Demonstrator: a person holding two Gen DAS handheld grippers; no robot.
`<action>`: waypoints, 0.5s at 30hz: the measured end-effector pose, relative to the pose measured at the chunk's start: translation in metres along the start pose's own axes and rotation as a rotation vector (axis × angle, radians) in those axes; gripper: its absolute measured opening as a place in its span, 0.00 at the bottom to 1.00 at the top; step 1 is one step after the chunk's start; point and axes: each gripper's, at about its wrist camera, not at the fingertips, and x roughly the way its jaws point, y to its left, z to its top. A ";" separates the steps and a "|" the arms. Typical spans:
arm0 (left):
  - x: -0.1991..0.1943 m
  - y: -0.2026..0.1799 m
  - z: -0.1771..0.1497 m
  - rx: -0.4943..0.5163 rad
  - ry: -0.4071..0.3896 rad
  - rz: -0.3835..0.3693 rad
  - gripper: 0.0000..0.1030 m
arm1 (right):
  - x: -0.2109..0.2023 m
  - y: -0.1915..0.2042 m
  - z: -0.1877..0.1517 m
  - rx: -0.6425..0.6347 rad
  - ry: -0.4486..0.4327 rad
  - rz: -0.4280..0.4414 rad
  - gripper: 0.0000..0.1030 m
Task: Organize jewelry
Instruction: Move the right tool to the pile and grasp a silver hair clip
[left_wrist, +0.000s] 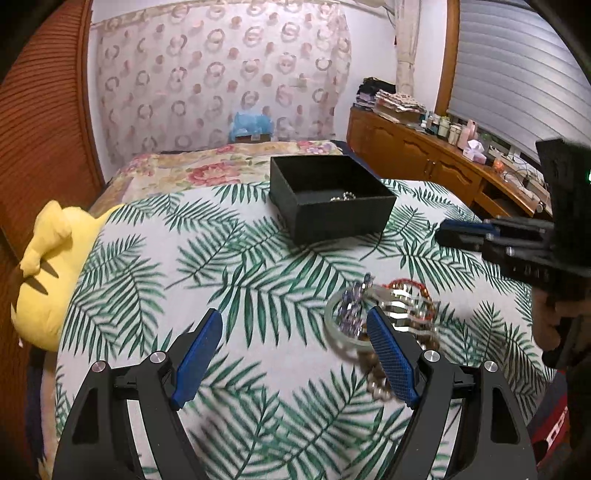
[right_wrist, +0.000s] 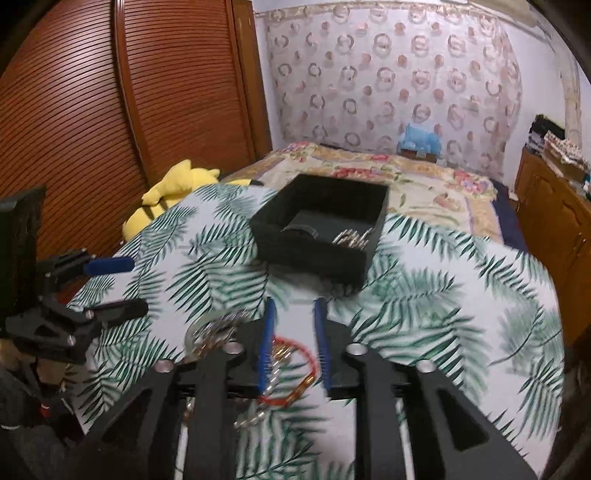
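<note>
A black open-topped box (left_wrist: 328, 199) is sitting on a palm-leaf cloth (left_wrist: 229, 280) spread over the bed. Inside it, silvery jewelry (right_wrist: 351, 236) is lying against the near right wall beside a dark insert (details are blurred). The remaining jewelry is lying in a loose pile (left_wrist: 384, 314) on the cloth, nearer the cameras than the box and apart from it: a pale bangle (left_wrist: 334, 328), a red beaded bracelet (right_wrist: 295, 373), a sparkly purple piece and a string of metallic beads.

The left gripper (left_wrist: 295, 354) is hovering with its blue pads spread wide, gripping nothing; its right pad is overlapping the pile's left edge. The right gripper (right_wrist: 293, 347) is standing over the pile with a narrow gap between its pads; the red bracelet is showing in that gap, but the pads are not pressing on it.

A yellow plush toy (left_wrist: 48, 273) is resting at the cloth's left edge.
</note>
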 end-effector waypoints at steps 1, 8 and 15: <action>-0.003 0.002 -0.004 -0.002 0.002 0.000 0.75 | 0.003 0.004 -0.005 0.000 0.012 0.005 0.30; -0.008 0.011 -0.020 -0.028 0.012 -0.006 0.75 | 0.017 0.023 -0.024 0.007 0.061 0.057 0.34; -0.006 0.012 -0.023 -0.041 0.021 -0.018 0.75 | 0.028 0.026 -0.030 0.042 0.104 0.084 0.40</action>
